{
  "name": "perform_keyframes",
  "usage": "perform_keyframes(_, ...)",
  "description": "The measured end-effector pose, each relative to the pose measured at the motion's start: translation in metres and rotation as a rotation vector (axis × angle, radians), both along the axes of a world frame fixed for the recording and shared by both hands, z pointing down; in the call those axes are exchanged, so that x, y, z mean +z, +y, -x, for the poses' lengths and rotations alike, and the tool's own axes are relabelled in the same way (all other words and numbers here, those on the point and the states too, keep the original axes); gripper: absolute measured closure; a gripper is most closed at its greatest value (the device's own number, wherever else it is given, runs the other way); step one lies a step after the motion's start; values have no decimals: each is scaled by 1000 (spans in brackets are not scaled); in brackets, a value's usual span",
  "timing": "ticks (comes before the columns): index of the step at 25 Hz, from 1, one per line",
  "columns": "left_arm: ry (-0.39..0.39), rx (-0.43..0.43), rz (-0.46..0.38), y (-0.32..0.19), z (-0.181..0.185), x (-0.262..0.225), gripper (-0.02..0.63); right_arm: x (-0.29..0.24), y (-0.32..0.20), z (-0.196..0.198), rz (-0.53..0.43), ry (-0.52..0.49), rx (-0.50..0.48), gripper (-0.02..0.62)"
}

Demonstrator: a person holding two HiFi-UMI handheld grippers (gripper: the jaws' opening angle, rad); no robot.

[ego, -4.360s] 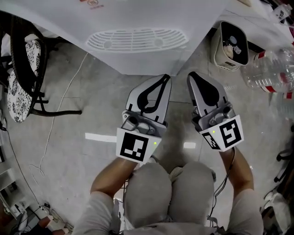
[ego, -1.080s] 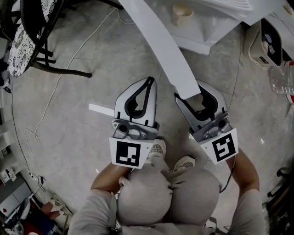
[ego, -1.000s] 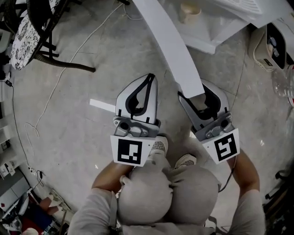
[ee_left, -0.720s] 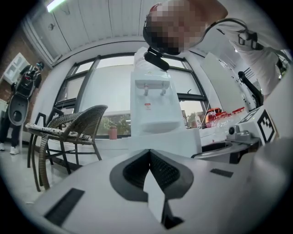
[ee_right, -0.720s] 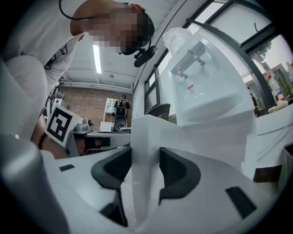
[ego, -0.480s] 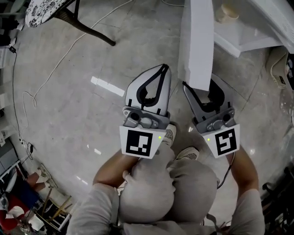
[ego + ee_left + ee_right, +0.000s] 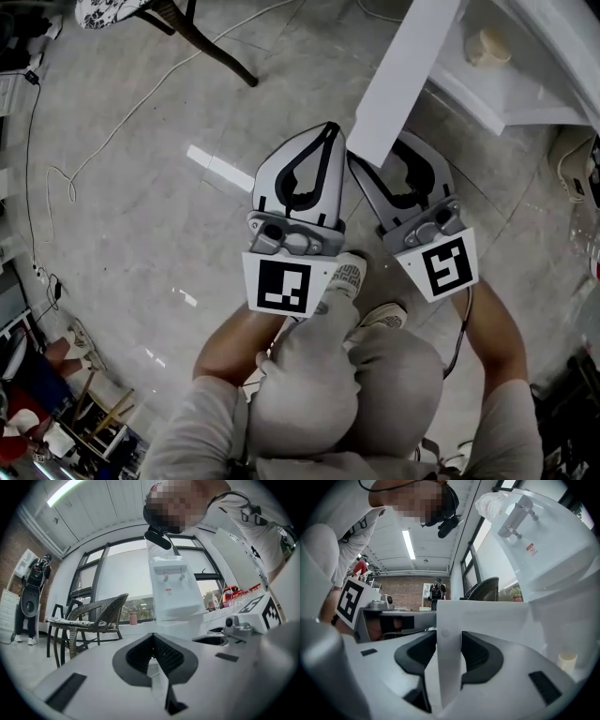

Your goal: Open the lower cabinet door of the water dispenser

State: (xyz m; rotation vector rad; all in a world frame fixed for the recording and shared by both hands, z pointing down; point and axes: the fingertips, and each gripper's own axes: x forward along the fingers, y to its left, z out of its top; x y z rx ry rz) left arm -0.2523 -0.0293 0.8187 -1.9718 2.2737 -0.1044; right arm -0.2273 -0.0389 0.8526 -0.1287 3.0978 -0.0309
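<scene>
right tongs (image 7: 382, 150): jaws closing on the free edge of the cabinet door (image 7: 405, 75). The white panel is sitting between both pads and filling the gap.
left tongs (image 7: 328, 129): jaws resting together, gripping nothing, riding just beside the right tongs on their left.
door: standing well out from the water dispenser (image 7: 174, 590), running from the right tongs' tips away toward the hinge side ahead.
compartment: lying open ahead and right of the right tongs, with a small cup (image 7: 486, 47) sitting on its shelf.
step: reading this as the late part of the swing-out. The door is looking mostly open.
how: be following the hinge arc rather than pulling straight back, letting the wrist turn with the panel so the edge isn't twisting in the pads. Be clamping only lightly.
clearance: the panel edge is sitting just beside the left tongs' tips, so be holding them off its swing path.
risk: the thin smooth panel is probably going to slip if pulled off-arc, and a yank may be shifting the dispenser.
floor (image 7: 141, 244): grey and polished, throwing a glare strip (image 7: 217, 169) left of the left tongs. A thin cable (image 7: 53, 175) is lying well left.
room: a wicker chair (image 7: 93, 616) and large windows (image 7: 122, 581) are showing ahead of the left tongs, and a brick wall (image 7: 405, 597) far ahead of the right tongs.
</scene>
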Motion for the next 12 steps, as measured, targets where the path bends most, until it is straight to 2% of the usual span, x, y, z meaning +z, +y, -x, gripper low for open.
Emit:
perform_keyframes(7,-10,-53,5,23,23,0,604,-2,3,33,-1,-24,-22,422)
perform_keyframes(12,11,-76,-1,39,25,-4,604,-3,5,48,-6,-33,-34,419)
